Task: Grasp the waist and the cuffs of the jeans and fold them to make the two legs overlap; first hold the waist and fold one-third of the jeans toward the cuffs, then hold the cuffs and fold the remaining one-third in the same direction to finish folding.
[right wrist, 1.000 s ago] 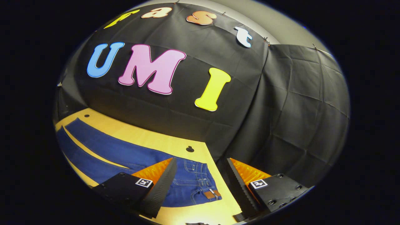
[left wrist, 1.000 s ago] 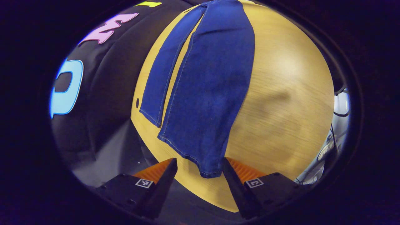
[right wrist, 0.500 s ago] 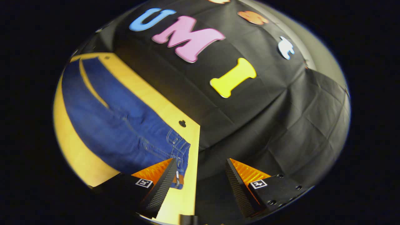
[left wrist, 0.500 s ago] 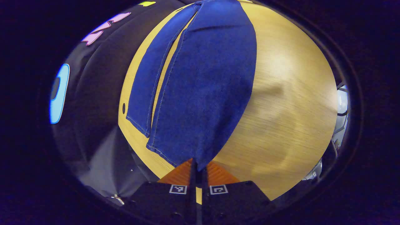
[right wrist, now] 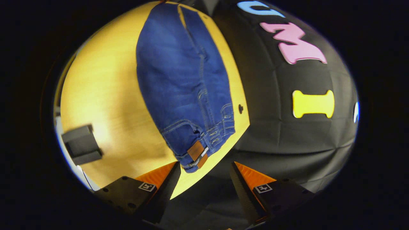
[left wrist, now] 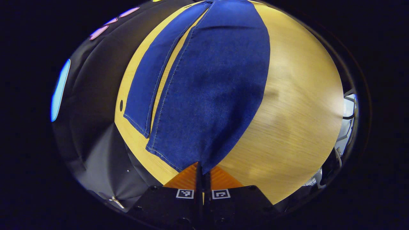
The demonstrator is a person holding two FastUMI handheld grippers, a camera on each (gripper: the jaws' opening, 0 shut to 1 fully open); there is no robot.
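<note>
Blue jeans lie flat along the wooden table, legs slightly apart. In the left gripper view, my left gripper is shut on the cuff of the nearer, wider leg at its corner; the other leg's cuff lies free to the left. In the right gripper view, the waist with its brown leather patch lies near the table's corner. My right gripper is open just short of the waist, its fingers straddling the table edge, with nothing between them.
A dark block-shaped object sits at the table's left edge in the right gripper view. The black cloth wall runs close along the jeans' far side. Small holes mark the tabletop near its edge. Cables hang beyond the table's right side.
My left gripper closed on the near leg's cuff and now holds it. My right gripper swung round from facing the wall to look along the jeans from the waist end, staying open.
</note>
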